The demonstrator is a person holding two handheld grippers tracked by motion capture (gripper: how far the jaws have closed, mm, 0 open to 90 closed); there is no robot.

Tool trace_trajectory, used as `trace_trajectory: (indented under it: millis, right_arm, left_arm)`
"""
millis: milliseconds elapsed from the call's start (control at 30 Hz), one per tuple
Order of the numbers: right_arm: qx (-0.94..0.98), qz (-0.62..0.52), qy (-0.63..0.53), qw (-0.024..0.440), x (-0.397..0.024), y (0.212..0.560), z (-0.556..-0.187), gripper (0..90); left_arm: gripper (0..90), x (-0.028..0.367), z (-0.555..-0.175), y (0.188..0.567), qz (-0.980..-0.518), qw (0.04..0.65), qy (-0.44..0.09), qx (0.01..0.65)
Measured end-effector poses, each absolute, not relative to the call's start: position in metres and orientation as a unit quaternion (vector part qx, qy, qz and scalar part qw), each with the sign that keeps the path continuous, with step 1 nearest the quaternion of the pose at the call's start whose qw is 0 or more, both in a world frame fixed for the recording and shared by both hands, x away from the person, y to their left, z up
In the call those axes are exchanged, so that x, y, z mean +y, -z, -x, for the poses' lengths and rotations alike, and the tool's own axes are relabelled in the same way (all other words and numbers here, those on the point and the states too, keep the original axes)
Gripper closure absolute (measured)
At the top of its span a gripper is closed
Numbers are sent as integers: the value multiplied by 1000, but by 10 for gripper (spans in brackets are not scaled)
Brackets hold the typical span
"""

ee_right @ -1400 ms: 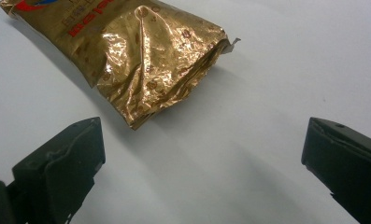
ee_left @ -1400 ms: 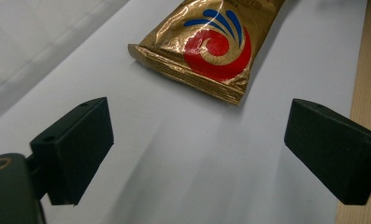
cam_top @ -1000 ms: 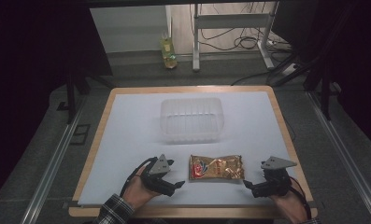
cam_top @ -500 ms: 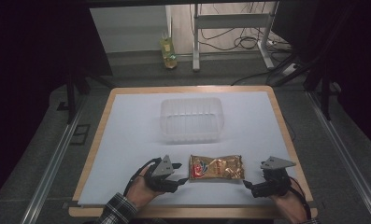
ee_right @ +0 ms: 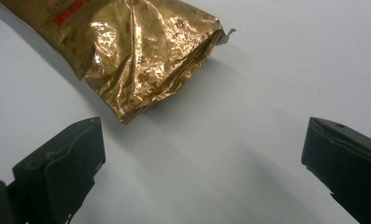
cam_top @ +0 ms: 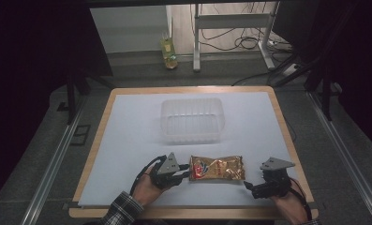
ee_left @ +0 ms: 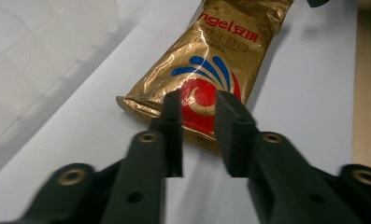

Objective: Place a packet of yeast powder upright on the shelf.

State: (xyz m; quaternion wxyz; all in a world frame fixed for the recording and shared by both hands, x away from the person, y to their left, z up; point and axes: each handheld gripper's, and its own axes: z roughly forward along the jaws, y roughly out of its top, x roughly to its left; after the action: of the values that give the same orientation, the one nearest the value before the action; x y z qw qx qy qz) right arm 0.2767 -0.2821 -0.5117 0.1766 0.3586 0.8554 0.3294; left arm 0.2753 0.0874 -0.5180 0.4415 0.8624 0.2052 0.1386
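On the desk [cam_top: 127, 140], the left gripper [cam_top: 182, 175] reaches the near end of the gold packet [cam_top: 217, 168] — jaws a narrow gap apart, not yet clamped on it. A clear tub [cam_top: 192, 119] sits beyond. The right gripper [cam_top: 247, 185] waits just beside the crinkled far end, jaws wide. Judged step: approach; next, slide on and squeeze.

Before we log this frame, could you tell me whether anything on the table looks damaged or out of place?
Nothing serious: the gold packet is crumpled at its right end, with a torn corner tab. The clear container sits upright.
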Motion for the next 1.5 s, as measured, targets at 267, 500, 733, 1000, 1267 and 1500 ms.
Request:
trace_trajectory:
  millis: [267, 500, 733, 1000, 1267, 1500]
  right_arm:
    - [855, -361, -329, 175, -282, 512, -277, 0]
    - [855, -361, -330, 171, -282, 513, -277, 0]
    - [855, -366, -327, 169, -283, 513, -278, 0]
    - [855, -368, -323, 170, -282, 513, -278, 0]
    - [854, -371, -321, 172, -283, 512, -277, 1]
    - [853, -374, -320, 170, -284, 512, -276, 2]
  left_arm:
    - [893, 79, -281, 518, -861, 446, -134, 203]
    - [894, 67, -291, 522, -860, 451, -130, 199]
    - [894, 55, -298, 527, -860, 451, -132, 198]
    - [895, 54, -303, 533, -864, 444, -126, 201]
    - [897, 54, -300, 534, -869, 430, -138, 202]
    - [898, 55, -299, 534, -871, 422, -139, 209]
